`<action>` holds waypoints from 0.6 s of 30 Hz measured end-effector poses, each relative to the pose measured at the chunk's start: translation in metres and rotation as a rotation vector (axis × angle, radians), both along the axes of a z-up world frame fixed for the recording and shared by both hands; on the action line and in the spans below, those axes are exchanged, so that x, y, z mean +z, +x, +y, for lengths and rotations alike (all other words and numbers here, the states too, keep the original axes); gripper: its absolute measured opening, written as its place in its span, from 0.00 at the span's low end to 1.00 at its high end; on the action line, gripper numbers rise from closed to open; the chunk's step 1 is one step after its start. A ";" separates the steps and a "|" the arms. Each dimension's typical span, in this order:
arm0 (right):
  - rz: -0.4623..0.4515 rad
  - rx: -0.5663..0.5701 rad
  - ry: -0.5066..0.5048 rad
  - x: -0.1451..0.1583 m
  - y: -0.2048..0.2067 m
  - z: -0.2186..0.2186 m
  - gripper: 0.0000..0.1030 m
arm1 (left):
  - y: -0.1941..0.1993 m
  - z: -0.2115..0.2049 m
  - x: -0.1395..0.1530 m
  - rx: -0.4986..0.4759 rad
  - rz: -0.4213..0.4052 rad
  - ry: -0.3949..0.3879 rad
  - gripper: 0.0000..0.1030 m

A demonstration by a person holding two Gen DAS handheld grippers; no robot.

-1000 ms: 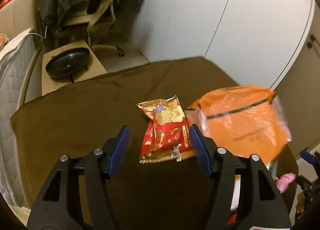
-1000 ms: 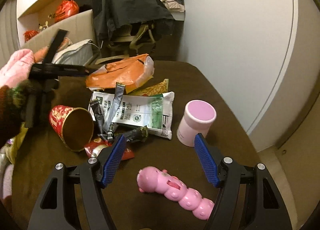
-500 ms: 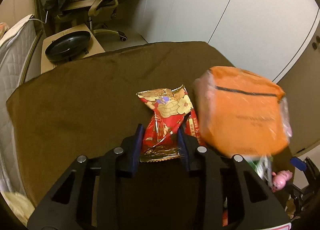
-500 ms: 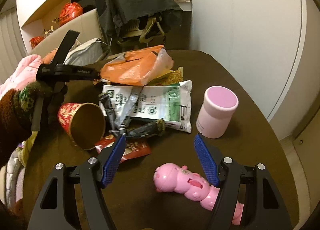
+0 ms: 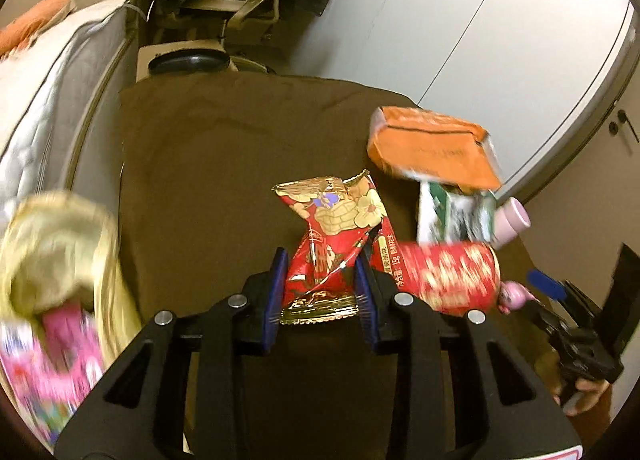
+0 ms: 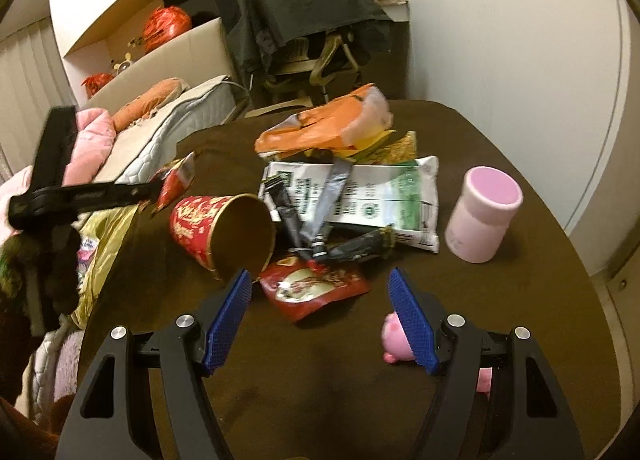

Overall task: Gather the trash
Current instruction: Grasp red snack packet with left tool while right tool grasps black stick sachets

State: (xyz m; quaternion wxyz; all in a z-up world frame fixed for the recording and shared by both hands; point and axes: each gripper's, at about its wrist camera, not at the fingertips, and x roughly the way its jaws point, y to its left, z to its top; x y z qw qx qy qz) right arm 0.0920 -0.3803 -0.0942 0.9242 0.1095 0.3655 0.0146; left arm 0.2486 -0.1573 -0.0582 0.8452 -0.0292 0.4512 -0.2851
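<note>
1. Red-and-gold snack wrapper [image 5: 334, 244] pinched between the blue pads of the left gripper [image 5: 320, 292], lower sealed edge in the clamp, long axis running straight ahead from the fingers and up toward the torn gold top.
2. Seen from the right wrist as a red scrap [image 6: 176, 184] at the tip of the left gripper [image 6: 156, 190], apparently lifted off the brown tabletop [image 6: 500, 300], over the tabletop's left edge and just beside the crumpled gold bag [image 6: 104, 244] hanging there.
3. Likely destination, judging by the task: that gold bag [image 5: 52, 256], down and to the left of the clamped wrapper in the left-wrist view, blurred at the frame edge.
4. Right gripper [image 6: 322, 320] spread wide and empty, low over the tabletop, fingers pointing at the remaining litter.
5. Nearest to it: flat red sachet [image 6: 316, 288], just ahead and between the finger lines, long axis lying roughly crosswise to the fingers.
6. Farther on: tipped red paper cup [image 6: 220, 232], mouth toward the camera; dark sachets [image 6: 308, 224] across a white-and-green packet [image 6: 384, 200]; orange plastic bag [image 6: 324, 128] at the back.
7. Pink cup [image 6: 484, 216] upright to the right and pink toy [image 6: 394, 344] behind the right finger, probably not trash.
</note>
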 end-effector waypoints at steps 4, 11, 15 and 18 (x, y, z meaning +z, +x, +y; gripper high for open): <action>-0.008 0.009 -0.023 0.002 0.003 0.009 0.65 | -0.033 0.006 0.001 0.016 -0.007 0.006 0.30; 0.037 0.012 -0.118 -0.009 0.033 0.008 0.51 | -0.068 0.005 -0.002 0.029 0.007 -0.005 0.31; 0.082 0.060 -0.148 -0.022 0.052 0.010 0.49 | -0.085 0.009 0.001 0.032 -0.002 -0.004 0.31; 0.094 0.068 -0.149 -0.026 0.056 0.012 0.39 | -0.092 0.013 0.002 0.029 0.000 -0.003 0.31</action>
